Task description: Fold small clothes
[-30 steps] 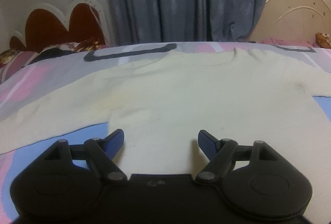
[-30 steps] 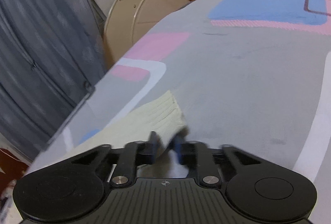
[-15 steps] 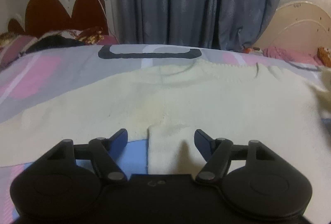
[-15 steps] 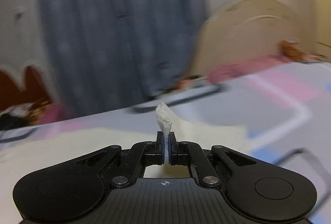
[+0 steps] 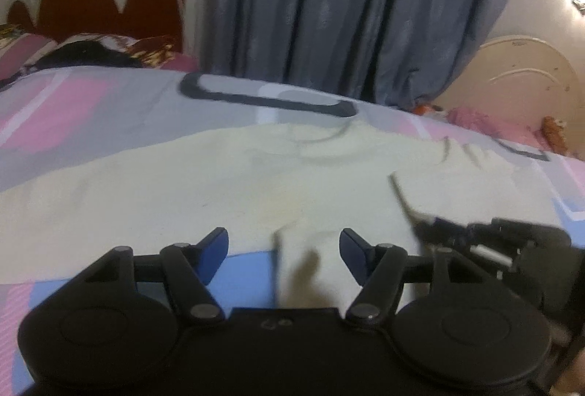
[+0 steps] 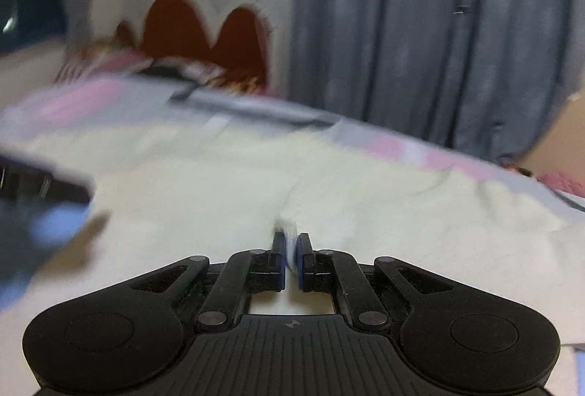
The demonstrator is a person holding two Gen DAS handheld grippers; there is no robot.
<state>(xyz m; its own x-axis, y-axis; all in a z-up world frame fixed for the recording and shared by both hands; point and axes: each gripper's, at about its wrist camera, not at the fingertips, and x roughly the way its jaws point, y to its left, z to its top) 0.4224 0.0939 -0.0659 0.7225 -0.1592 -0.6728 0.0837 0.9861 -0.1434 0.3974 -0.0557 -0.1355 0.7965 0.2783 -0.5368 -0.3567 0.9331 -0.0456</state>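
A soft, cream knit sweater (image 5: 204, 191) lies flat on the bed (image 5: 73, 107). Your right gripper (image 6: 289, 250) pinches its sleeve, starting to loosen. Your left gripper (image 5: 283, 250) is closing, touching nothing yet.

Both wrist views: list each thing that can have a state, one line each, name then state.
cream sweater: spread flat on the bed, one sleeve folded in over the body
left gripper: jaws closing, straddling the sweater's lower edge, pads not on it
right gripper: pinching the sleeve cuff, jaws starting to open
curtains: drawn shut
bed cover: lying smooth
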